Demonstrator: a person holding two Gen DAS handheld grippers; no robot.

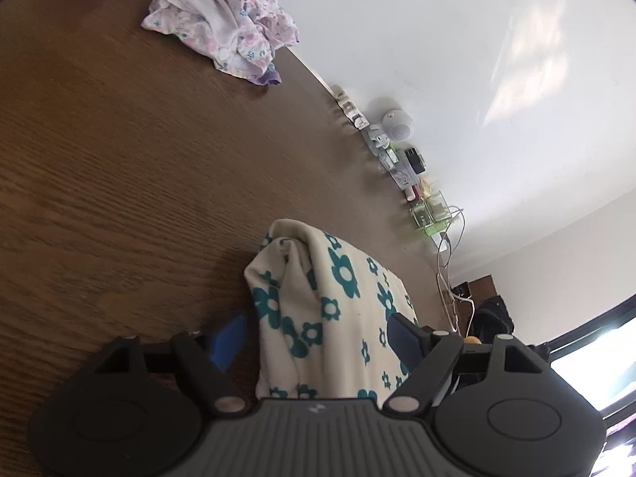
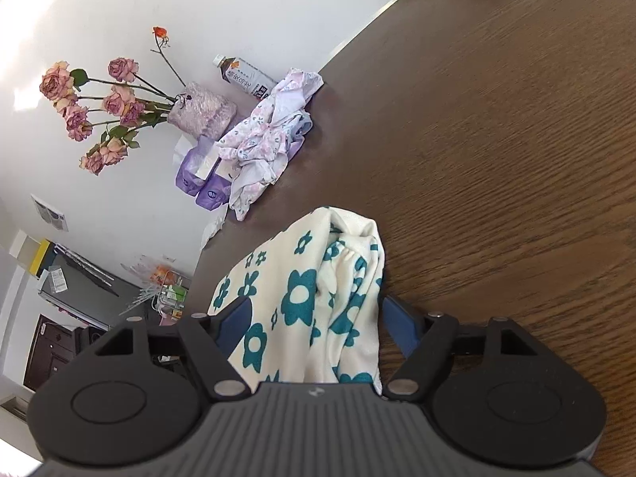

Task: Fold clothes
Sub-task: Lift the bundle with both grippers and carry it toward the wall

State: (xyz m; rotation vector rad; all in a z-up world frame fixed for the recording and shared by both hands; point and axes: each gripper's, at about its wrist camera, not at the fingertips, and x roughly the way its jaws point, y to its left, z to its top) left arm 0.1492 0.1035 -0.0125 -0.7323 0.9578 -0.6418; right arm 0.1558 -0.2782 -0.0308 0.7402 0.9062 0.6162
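Presently, I log both tilted: left gripper (image 1: 318,334) and right gripper (image 2: 314,318) each clasp the floral cloth (image 1: 330,306) between part-open fingers; pink garment (image 1: 222,20) far ahead on the table (image 1: 119,179).

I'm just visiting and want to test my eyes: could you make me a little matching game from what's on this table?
Things:
1. cream garment
2. crumpled pink floral garment
3. roses
4. bottle

States:
A. lying by the wall
B. standing in a lilac vase
C. held between blue fingers
D. heaped at the table's far edge

Pairs: 1-C, 2-D, 3-B, 4-A
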